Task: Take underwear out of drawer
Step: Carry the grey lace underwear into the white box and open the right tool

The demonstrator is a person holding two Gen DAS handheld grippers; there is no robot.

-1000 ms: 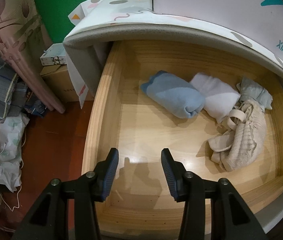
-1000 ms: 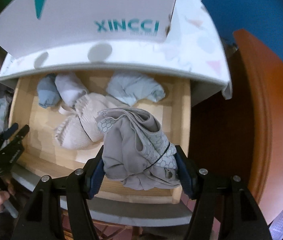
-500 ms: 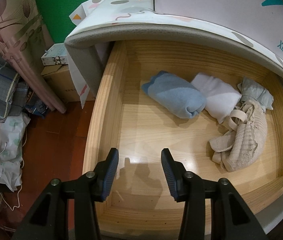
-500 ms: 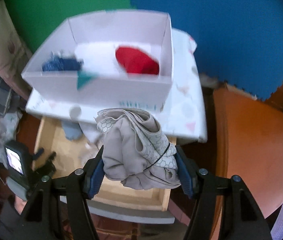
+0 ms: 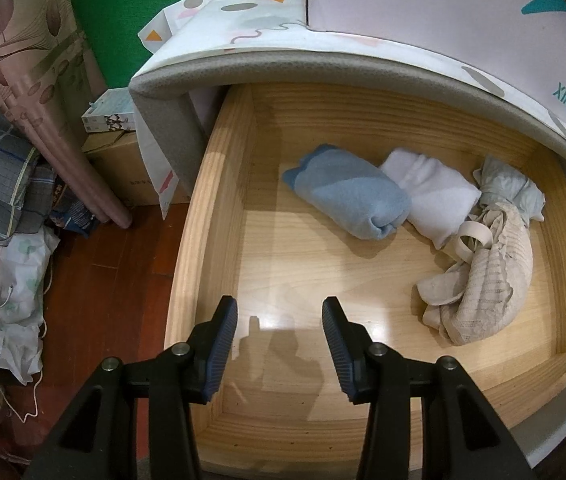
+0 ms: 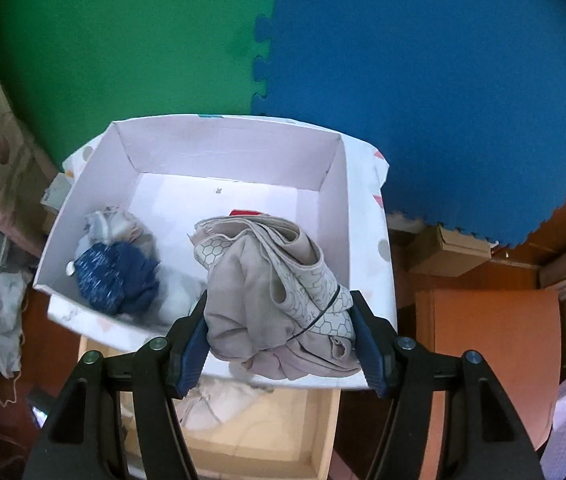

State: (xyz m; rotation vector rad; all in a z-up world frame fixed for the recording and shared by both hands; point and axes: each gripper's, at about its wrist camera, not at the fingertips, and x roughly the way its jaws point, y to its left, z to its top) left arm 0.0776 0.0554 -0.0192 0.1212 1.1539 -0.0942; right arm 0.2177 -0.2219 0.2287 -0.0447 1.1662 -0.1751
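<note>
1. Underwear, a beige bundle (image 6: pixel 279 300) with a honeycomb-printed band, sits pinched between the two blue pads of the right gripper (image 6: pixel 281 336), held in the air over the near edge of the white box (image 6: pixel 227 148).
2. My reading of the step: one piece is out of the drawer and is being carried to the box, so the transfer is midway. The next move calls for bringing the bundle over the bare white floor of the box, then parting the jaws so it drops clear of the rim.
3. White box, standing on the patterned cabinet top (image 5: pixel 251 20): it already holds a dark blue piece (image 6: pixel 115 280), a pale crumpled piece (image 6: pixel 113 224) behind it, and a sliver of something red (image 6: pixel 243 213) mostly hidden by the held bundle.
4. Wooden drawer (image 5: pixel 211 220), pulled open below: a light blue roll (image 5: pixel 347 196), a white folded piece (image 5: pixel 431 196) touching it, a pale grey-green piece (image 5: pixel 511 192) at the back right, and a cream knitted piece (image 5: pixel 483 280) with straps in front.
5. Left gripper (image 5: pixel 279 344) hangs over the bare front-left of the drawer, jaws parted with nothing between them.
</note>
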